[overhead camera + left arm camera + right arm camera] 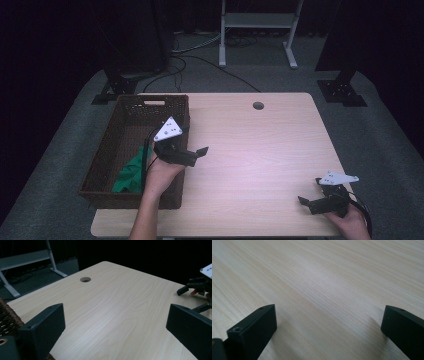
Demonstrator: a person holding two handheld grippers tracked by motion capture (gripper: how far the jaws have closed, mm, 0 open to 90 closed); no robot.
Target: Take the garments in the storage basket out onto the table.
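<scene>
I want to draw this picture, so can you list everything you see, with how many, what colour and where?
Table: one, light wood, in the middle, on grey carpet.
Hole: one, round, near the table's far edge.
Basket: one, dark brown wicker, on the table's left end.
Green cloth: one, green, crumpled inside the basket at its near end.
White frame: one, white metal legs, on the floor beyond the table.
Cables: several, dark and pale, on the floor behind the table.
Black stands: two, black, left and right beyond the table.
Left gripper: one, black, jaws open, by the basket's right wall.
Right gripper: one, black, jaws open, near the table's near right corner.
</scene>
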